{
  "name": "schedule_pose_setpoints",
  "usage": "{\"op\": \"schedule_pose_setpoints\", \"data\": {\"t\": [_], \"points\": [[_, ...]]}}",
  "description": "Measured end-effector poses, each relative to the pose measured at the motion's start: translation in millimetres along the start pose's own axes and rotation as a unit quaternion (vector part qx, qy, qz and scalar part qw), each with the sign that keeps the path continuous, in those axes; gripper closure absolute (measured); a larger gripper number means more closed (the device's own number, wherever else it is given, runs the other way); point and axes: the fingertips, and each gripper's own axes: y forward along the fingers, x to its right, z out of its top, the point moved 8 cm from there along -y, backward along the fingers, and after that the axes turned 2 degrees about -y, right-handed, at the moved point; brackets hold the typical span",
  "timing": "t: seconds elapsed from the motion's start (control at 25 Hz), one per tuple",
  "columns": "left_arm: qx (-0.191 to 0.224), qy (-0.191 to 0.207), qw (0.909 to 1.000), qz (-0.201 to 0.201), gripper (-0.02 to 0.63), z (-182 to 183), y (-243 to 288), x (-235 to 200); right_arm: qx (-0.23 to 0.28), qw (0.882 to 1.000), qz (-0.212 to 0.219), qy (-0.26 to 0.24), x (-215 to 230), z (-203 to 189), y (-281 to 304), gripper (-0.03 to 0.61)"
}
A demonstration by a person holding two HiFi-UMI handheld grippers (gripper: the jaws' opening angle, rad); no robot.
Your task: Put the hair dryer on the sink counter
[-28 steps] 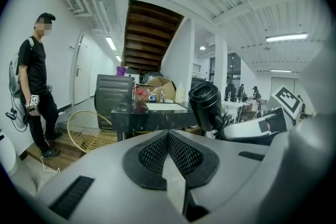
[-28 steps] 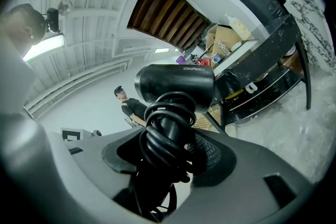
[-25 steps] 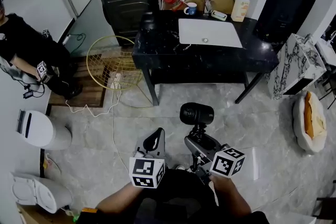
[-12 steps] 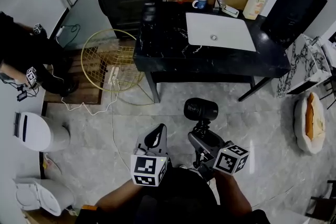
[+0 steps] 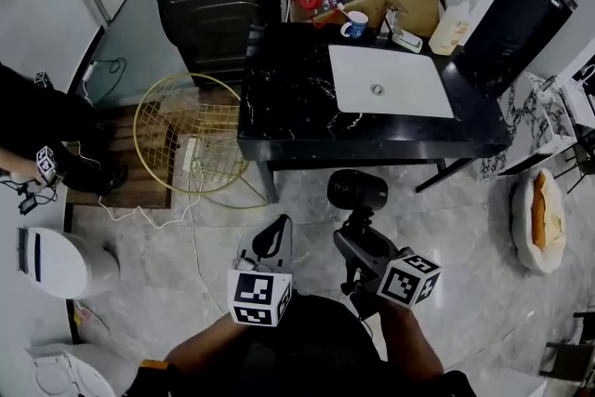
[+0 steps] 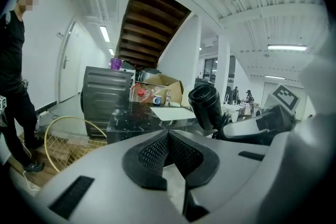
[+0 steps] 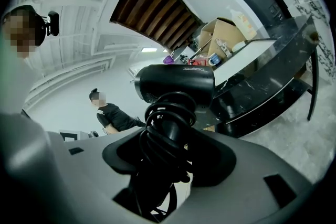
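Sink counter (image 5: pixel 288 112) has drawn nearer; right claw (image 5: pixel 358 235) grasps hair dryer (image 5: pixel 356 191), left claw (image 5: pixel 271 242) clenched.

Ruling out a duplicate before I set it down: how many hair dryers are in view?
1. The hair dryer is held in the right gripper, over the floor just short of the sink counter. The cardboard box could hide others.

A mock bathroom in a big white hall: a black marble-patterned table (image 5: pixel 288 98) carries a white rectangular inset sink (image 5: pixel 390 81) and a cream pump bottle (image 5: pixel 453 28), on a grey stone-tile floor (image 5: pixel 465 237), under ceiling strip lights (image 6: pixel 286 47) and a brown wooden stair underside (image 6: pixel 152 23).
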Motion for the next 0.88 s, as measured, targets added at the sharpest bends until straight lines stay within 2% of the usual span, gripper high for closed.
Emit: {"op": "schedule_pose_setpoints", "data": {"t": [0.24, 0.52, 0.88], "points": [[0.010, 0.009, 0.9999, -0.004, 0.607, 22.6, 14.0, -37.4, 0.015, 1.000, -0.016, -0.008, -1.3, 24.9, 36.3, 0.321], [0.009, 0.002, 0.9999, 0.006, 0.607, 29.2, 31.8, -67.2, 0.004, 0.999, -0.034, -0.028, 9.2, 47.9, 71.4, 0.321], [0.009, -0.010, 0.9984, 0.055, 0.607, 42.1, 87.5, -105.8, -0.029, 0.997, -0.038, -0.058, 55.0, 97.8, 140.1, 0.321]]}}
